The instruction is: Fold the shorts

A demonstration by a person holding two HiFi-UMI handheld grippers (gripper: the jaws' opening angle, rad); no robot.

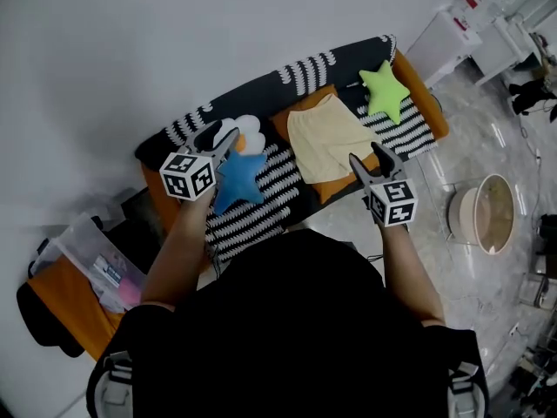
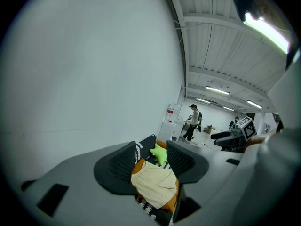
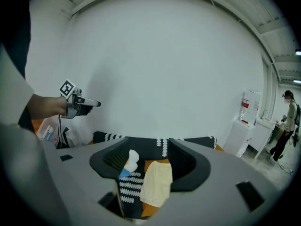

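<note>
Pale yellow shorts (image 1: 326,142) lie spread flat on a sofa (image 1: 426,103) with orange cushions and a black-and-white striped throw. My left gripper (image 1: 219,133) is held in the air over the blue star cushion (image 1: 239,179), to the left of the shorts, open and empty. Near the shorts' front right edge hovers my right gripper (image 1: 365,155), also open with nothing in it. The left gripper view has the shorts (image 2: 153,182) far off between its jaws (image 2: 151,147). The right gripper view shows the shorts (image 3: 157,182) ahead of its jaws (image 3: 148,145).
A green star cushion (image 1: 384,90) lies just beyond the shorts, a white cushion (image 1: 248,131) left of them. A round tub (image 1: 487,214) stands on the floor at right, a white cabinet (image 1: 448,37) behind it. A plastic bag (image 1: 96,264) sits at left. A person (image 2: 194,121) stands far off.
</note>
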